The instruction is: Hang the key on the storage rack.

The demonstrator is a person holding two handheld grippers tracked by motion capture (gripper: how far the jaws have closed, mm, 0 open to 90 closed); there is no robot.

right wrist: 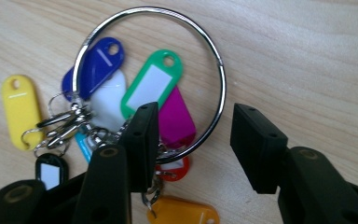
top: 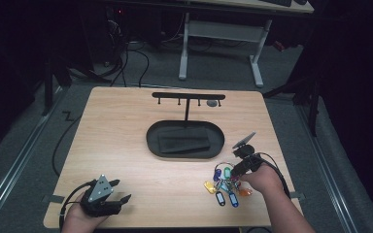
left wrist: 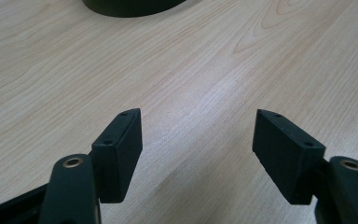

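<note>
One steel ring (right wrist: 151,79), many coloured tags | right gripper (right wrist: 193,128) half-open astride its rim | left gripper (left wrist: 198,140) wide, empty

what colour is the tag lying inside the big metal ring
Green with a white label, the tag shows best in the right gripper view.

Silver key ring (right wrist: 221,79) carrying yellow, blue, green, magenta tags (right wrist: 151,84); black tray (top: 153,141).

orange tag (right wrist: 182,212) cut off below, red tag (right wrist: 172,169) half hidden
</note>
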